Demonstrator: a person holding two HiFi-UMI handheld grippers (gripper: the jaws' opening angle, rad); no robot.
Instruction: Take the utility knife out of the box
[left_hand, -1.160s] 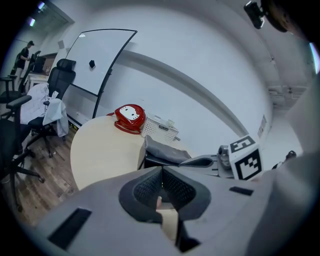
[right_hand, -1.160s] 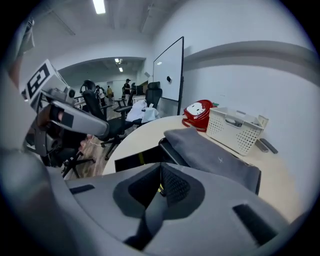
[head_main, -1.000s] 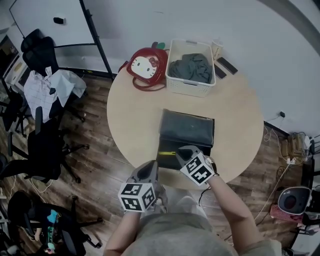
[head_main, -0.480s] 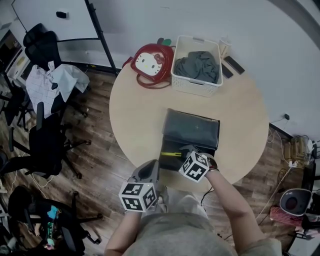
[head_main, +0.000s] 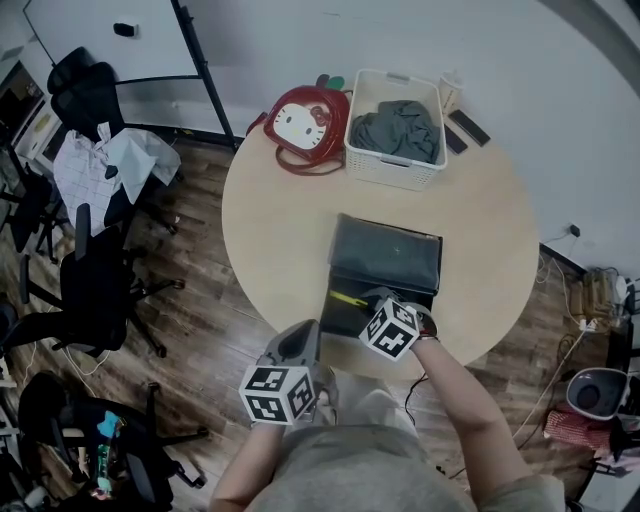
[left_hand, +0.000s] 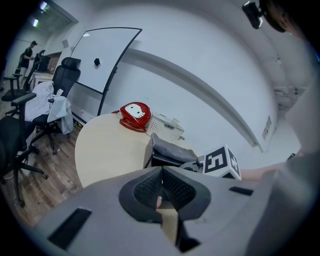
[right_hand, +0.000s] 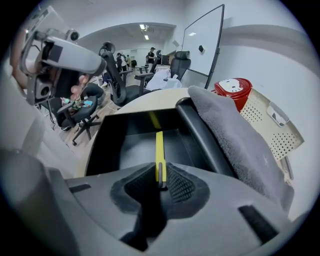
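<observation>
A black box (head_main: 337, 322) stands open on the round table (head_main: 270, 220), its padded lid (head_main: 388, 252) folded back. Inside lies a slim yellow utility knife (head_main: 348, 298) with a grey end. My right gripper (head_main: 369, 298) reaches steeply down into the box. In the right gripper view its jaws are closing, and the right gripper (right_hand: 160, 181) has the knife's (right_hand: 159, 147) near end pinched between the pads. My left gripper (head_main: 304, 332) hovers off the table's near edge, apart from the box. In its own view the left gripper (left_hand: 161, 177) is shut and holds nothing.
At the table's far side sit a red cartoon-cat bag (head_main: 305, 125), a white basket (head_main: 357, 165) with grey cloth, and two dark phones (head_main: 468, 128). Office chairs (head_main: 90, 290) stand on the wood floor to the left. A whiteboard leans on the wall behind.
My right gripper has sunk into the box and rolled a little, coming down onto the yellow knife. The left gripper has stayed where it was.
</observation>
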